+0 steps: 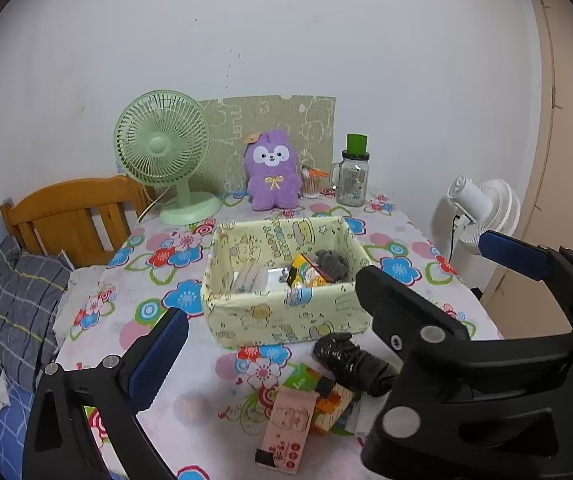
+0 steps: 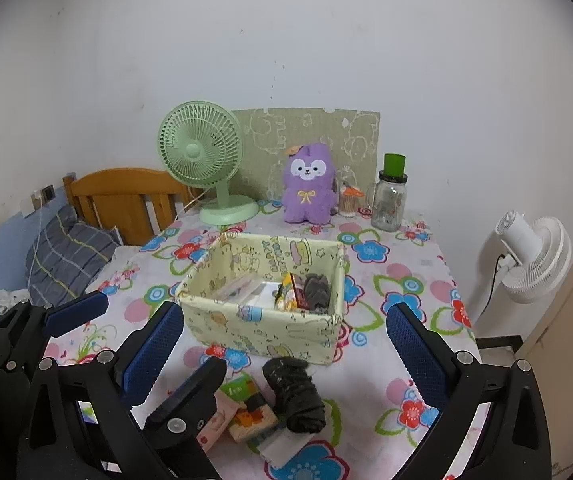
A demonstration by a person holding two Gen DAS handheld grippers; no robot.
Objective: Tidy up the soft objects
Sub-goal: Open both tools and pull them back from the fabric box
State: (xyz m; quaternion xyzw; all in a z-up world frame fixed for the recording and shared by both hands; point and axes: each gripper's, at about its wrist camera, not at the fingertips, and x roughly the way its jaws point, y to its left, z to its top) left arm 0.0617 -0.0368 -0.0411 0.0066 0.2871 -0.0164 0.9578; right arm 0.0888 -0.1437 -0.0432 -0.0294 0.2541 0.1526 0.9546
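Plainly, both tools stand released with nothing between their jaws: the left tool and the right tool hang above the near edge of the table, pointed down and forward at the yellow fabric bin.

The bin sits straight ahead of both tools, and already holds a grey soft bundle in its far right corner, beside a colourful packet and some pale flat items.

Loose things still lie between the tools and the bin. A dark rolled bundle lies just below the right tool's gap, close to the bin's near wall. To its left are a pink packet and an orange box, partly hidden by the left tool's inner finger in the right wrist view.

The step in hand is judged to be picking the next soft thing, most likely the dark roll. To do it well, the right tool should come down with its pads on either side of the roll's middle, across its short width, so the roll does not unfurl. The left tool is better held clear to the left, since the two tools overlap closely here. Squeezing firmly is safe; the roll looks compressible. It should then be lifted over the near wall without dragging the bin.
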